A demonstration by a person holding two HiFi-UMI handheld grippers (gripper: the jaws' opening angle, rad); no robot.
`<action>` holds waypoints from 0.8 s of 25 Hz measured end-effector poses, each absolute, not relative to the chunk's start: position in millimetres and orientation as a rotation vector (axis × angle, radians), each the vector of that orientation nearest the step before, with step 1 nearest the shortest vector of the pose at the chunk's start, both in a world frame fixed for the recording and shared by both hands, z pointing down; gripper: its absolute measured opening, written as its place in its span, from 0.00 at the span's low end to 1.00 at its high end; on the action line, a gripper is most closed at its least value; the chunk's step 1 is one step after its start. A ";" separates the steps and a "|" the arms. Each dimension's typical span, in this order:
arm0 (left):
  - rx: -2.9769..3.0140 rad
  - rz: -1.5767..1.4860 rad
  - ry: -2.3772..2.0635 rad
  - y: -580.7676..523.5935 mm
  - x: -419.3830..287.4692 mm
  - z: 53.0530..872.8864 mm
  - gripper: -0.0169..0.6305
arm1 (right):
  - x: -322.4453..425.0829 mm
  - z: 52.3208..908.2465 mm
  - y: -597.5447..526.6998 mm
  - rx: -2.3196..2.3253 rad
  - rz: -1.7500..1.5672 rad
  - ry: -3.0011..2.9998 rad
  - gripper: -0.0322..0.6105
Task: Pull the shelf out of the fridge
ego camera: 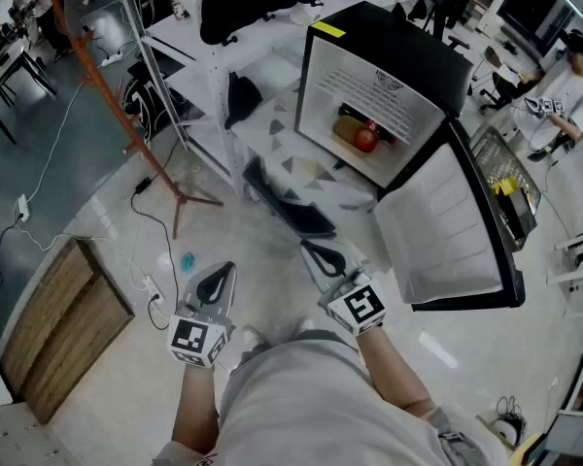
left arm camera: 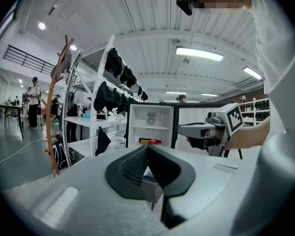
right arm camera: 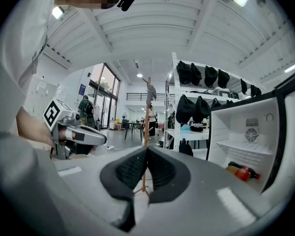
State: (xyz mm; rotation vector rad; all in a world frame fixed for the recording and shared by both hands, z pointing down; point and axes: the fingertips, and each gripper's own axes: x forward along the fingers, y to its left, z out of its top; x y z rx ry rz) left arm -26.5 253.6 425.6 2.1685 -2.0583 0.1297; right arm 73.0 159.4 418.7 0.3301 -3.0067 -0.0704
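I'm in a big open lab or workshop hall. High above my left tongs (ego camera: 219,280) runs a ribbed white ceiling with strip lights (left arm camera: 199,54). Ahead of them, white metal racks (left arm camera: 96,112) carry black caps (left arm camera: 113,63). Left of them a cable (ego camera: 166,241) trails over the pale floor. Far beyond my right tongs (ego camera: 321,257), people (right arm camera: 151,114) stand by tables (right arm camera: 132,123) near tall windows.

A small black fridge (ego camera: 398,47) stands with its door (ego camera: 452,231) swung wide open, its white shelf (ego camera: 374,95) lying level, fully seated inside the white compartment.
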 end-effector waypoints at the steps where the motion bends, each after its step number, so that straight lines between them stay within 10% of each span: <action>1: 2.169 0.128 -2.057 251.1 -23.5 427.9 0.04 | 75.9 419.1 156.9 0.328 -0.071 -3.010 0.05; 20: 2.110 0.150 -2.070 192.4 47.3 443.4 0.04 | 137.9 434.5 98.4 0.288 0.024 -3.052 0.05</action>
